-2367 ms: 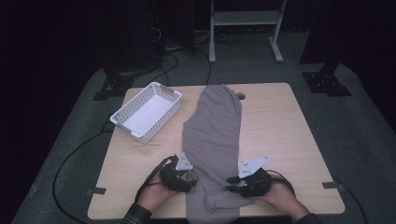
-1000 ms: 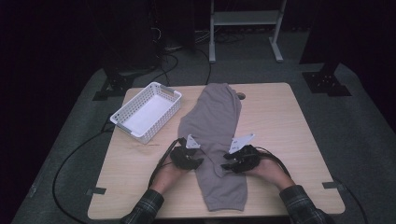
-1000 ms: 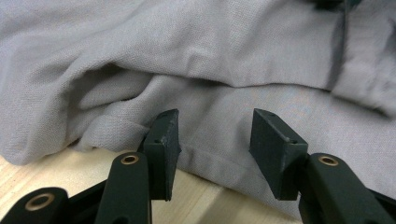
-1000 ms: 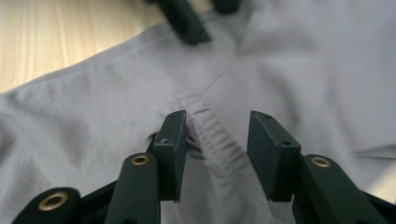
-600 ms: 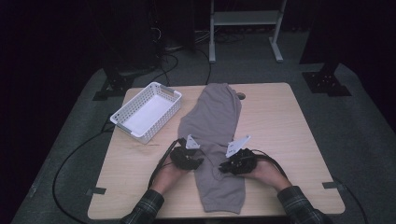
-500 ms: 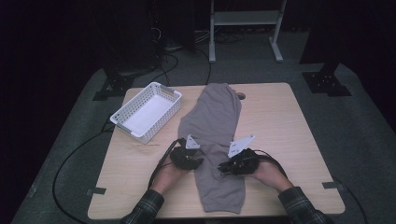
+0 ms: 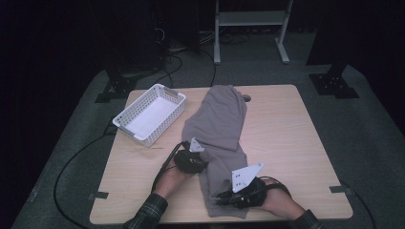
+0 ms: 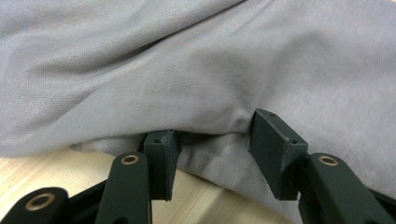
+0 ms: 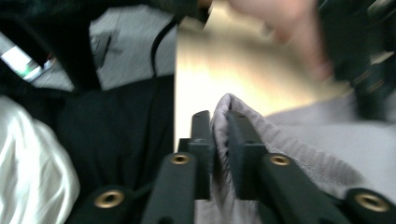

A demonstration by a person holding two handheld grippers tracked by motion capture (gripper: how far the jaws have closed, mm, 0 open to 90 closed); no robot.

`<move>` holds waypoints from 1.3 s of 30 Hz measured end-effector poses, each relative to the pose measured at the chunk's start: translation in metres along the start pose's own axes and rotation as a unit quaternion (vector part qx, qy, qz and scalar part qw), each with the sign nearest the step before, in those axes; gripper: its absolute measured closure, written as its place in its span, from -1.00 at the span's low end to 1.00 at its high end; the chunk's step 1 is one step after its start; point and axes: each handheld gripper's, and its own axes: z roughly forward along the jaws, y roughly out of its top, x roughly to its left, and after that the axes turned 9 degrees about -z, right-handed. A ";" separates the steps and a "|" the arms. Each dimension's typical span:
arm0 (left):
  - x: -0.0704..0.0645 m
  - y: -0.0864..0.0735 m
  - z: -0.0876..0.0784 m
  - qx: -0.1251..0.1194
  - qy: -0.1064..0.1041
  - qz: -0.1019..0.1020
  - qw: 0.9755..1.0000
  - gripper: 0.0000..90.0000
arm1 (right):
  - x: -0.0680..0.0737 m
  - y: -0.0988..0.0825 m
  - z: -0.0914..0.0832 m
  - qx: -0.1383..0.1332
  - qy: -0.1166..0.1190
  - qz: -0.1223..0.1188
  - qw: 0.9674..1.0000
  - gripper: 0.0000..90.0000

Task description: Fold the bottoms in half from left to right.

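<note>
Grey garment [image 7: 219,126] lengthwise away from person, right gripper [image 9: 217,135] jaws clenched on hem, left gripper [image 8: 210,149] released.

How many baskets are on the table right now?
1. The white basket sits at the table's far left corner, left of the grey garment and apart from it. Nothing more could hide under the cloth as far as the high view shows, though folds may cover small items.

Basket [image 7: 149,113] left of cloth [image 7: 218,123] — on table [image 7: 296,138]
</note>
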 end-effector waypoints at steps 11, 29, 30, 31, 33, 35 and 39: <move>0.001 0.000 0.000 0.002 -0.001 -0.007 1.000 0.12 | -0.025 -0.029 -0.031 -0.014 -0.076 0.042 0.996 0.34; 0.001 0.000 0.000 0.001 -0.002 -0.008 1.000 0.12 | -0.013 -0.061 -0.012 0.047 -0.013 0.062 0.997 0.81; 0.001 0.000 0.000 0.001 -0.002 -0.008 1.000 0.12 | -0.014 -0.061 -0.012 0.046 -0.019 0.065 0.997 0.83; 0.001 0.000 0.000 0.002 -0.002 -0.007 1.000 0.12 | -0.015 -0.060 -0.012 0.047 -0.035 0.059 0.997 0.83; 0.001 0.000 0.000 0.001 -0.002 -0.007 1.000 0.12 | -0.018 -0.059 -0.015 0.039 -0.076 0.054 0.995 0.84; 0.001 0.000 0.000 0.000 -0.002 -0.007 1.000 0.12 | -0.020 -0.054 -0.025 0.018 -0.172 0.045 0.984 0.84; 0.001 0.000 0.000 0.000 -0.002 -0.007 1.000 0.12 | -0.016 -0.045 -0.039 -0.009 -0.277 0.017 0.961 0.83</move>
